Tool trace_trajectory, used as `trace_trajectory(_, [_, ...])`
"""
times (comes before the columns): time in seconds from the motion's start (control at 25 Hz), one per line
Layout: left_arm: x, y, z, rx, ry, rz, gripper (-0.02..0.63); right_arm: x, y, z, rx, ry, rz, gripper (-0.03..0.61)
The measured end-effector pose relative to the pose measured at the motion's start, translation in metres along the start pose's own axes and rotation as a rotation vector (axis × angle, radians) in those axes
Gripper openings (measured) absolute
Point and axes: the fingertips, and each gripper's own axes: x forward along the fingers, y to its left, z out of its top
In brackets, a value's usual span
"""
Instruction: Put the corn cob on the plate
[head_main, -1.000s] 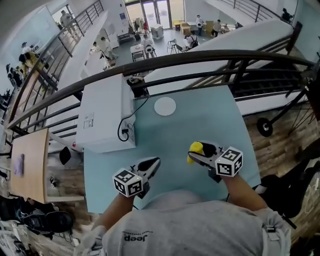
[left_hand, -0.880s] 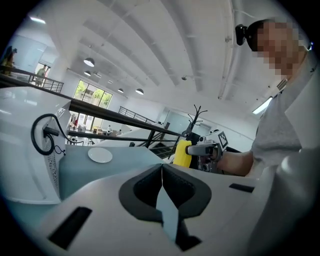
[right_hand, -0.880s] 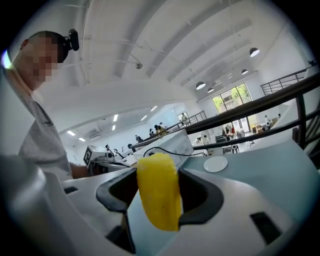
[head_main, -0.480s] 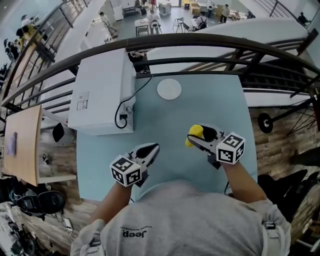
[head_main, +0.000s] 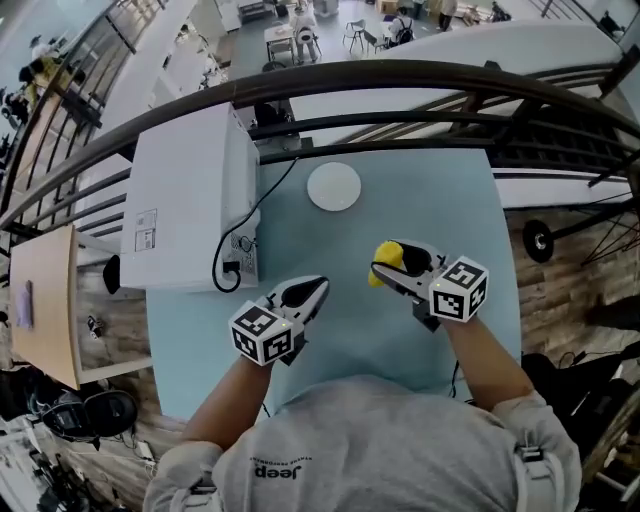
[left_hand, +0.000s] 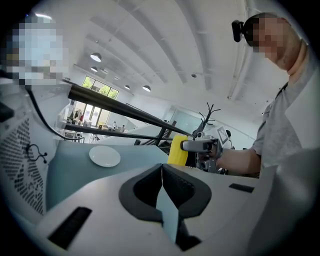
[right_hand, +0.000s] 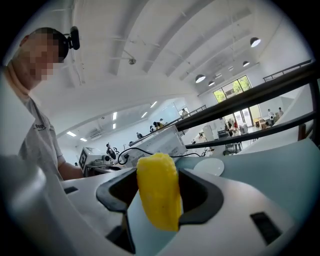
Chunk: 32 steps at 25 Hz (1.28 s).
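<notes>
My right gripper (head_main: 385, 268) is shut on the yellow corn cob (head_main: 386, 262), which stands upright between its jaws (right_hand: 158, 190) over the pale blue table (head_main: 440, 210). The small white plate (head_main: 334, 187) lies empty at the table's far middle, well beyond the cob; the right gripper view has it as a white disc (right_hand: 209, 167) past the cob. My left gripper (head_main: 312, 291) hovers to the left of the cob, its jaws closed together with nothing in them. From the left gripper view (left_hand: 161, 172) the corn cob (left_hand: 177, 149) and the plate (left_hand: 104, 156) both show ahead.
A large white box-shaped machine (head_main: 185, 205) with a black cable (head_main: 240, 235) takes up the table's left side. A dark railing (head_main: 400, 80) runs along the table's far edge. The person's grey shirt (head_main: 370, 450) fills the near edge.
Both grippers have moved forward over the table toward the plate and sunk a little. The cob stays held in the right gripper.
</notes>
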Motion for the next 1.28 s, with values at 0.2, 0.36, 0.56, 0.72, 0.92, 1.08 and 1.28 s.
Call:
trace_trajectory(0.2, [0.030, 0.034, 0.020, 0.013, -0.021, 0.006, 0.020, 0.027, -0.032, 0.010, 0.000, -0.002, 0.002, 0.255])
trace_trajectory(0.36, [0.047, 0.057, 0.031, 0.010, -0.037, 0.019, 0.020, 0.050, -0.057, 0.022, -0.006, 0.007, 0.003, 0.255])
trace_trajectory(0.56, [0.062, 0.084, 0.033, -0.011, -0.061, 0.044, 0.020, 0.082, -0.090, 0.033, 0.009, 0.026, 0.001, 0.255])
trace_trajectory(0.72, [0.072, 0.100, 0.024, 0.002, -0.069, 0.060, 0.020, 0.113, -0.116, 0.030, 0.031, 0.056, -0.011, 0.255])
trace_trajectory(0.92, [0.084, 0.112, 0.014, 0.020, -0.065, 0.052, 0.020, 0.143, -0.145, 0.022, 0.104, 0.086, -0.022, 0.255])
trace_trajectory(1.08, [0.092, 0.116, 0.011, 0.024, -0.075, 0.044, 0.020, 0.163, -0.166, 0.016, 0.167, 0.113, -0.027, 0.255])
trace_trajectory(1.28, [0.099, 0.118, 0.003, 0.016, -0.071, 0.032, 0.020, 0.188, -0.181, 0.017, 0.244, 0.122, -0.002, 0.255])
